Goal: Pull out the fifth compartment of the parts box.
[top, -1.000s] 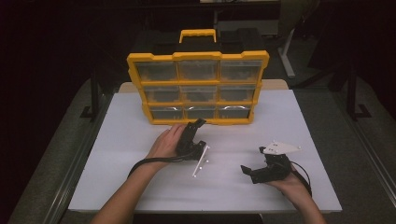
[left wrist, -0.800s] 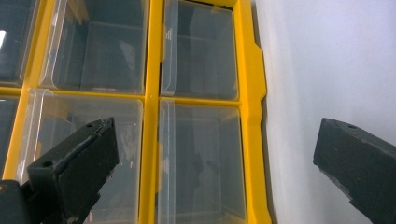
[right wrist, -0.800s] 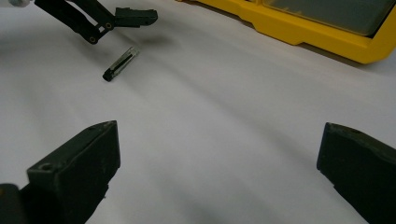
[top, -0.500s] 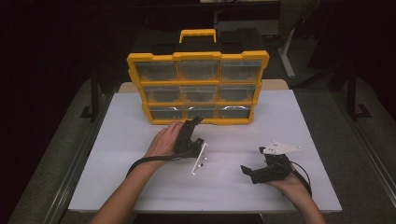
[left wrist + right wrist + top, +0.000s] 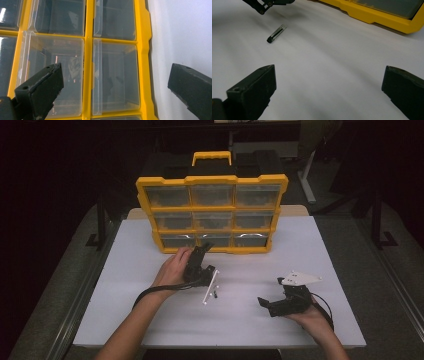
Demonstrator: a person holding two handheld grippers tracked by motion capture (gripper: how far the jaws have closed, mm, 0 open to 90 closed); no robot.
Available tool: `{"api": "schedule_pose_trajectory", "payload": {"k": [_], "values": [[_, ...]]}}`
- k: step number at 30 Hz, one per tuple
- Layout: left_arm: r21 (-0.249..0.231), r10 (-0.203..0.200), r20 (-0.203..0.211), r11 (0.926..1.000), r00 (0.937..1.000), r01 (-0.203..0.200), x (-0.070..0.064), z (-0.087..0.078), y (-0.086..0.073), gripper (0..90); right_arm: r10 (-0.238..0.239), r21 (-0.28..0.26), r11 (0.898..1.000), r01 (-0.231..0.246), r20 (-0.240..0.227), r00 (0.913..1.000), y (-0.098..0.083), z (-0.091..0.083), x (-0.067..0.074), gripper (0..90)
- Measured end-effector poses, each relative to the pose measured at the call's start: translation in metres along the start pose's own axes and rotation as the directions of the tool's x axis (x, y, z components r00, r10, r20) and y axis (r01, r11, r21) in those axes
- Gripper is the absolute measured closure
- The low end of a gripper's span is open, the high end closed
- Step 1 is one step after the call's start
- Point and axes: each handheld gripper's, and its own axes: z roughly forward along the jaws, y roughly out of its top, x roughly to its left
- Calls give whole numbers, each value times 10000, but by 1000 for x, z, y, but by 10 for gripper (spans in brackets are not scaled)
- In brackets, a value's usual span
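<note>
On the white bench (image 5: 150, 265), our left gripper (image 5: 202, 251) points at the yellow organizer's (image 5: 212, 215) bottom drawer (image 5: 179, 241), jaws wide and empty. That drawer lies straight ahead of them. Our right gripper (image 5: 263, 303) rests well apart, jaws also wide.

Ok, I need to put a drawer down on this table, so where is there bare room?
Bare patches: the white table left of the left gripper, and the right side between the yellow organizer and the right gripper. It is crowded in the middle, where the left gripper nears the organizer's bottom row and a small dark cylinder lies.
</note>
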Motion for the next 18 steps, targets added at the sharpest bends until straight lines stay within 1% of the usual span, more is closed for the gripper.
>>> {"api": "schedule_pose_trajectory", "payload": {"k": [6, 11, 15, 18], "values": [[109, 184, -117, 9998, 9998, -183, 0, 1, -3, 3, 1, 5, 10000, -1, 5, 10000, 0, 0, 0, 0], [158, 79, -144, 9998, 9999, -77, 1, 2, -5, 2, 1, 30, 10000, -1, 19, 10000, 0, 0, 1, 0], [272, 103, -231, 9996, 9997, -97, 2, 3, -6, 3, 55, -6, 10000, -55, 3, 10000, 0, 0, 0, 0], [315, 78, -318, 9995, 9995, -68, 4, 3, -8, 3, 12, -18, 10000, -12, 16, 10000, 0, 0, 0, 0]]}}
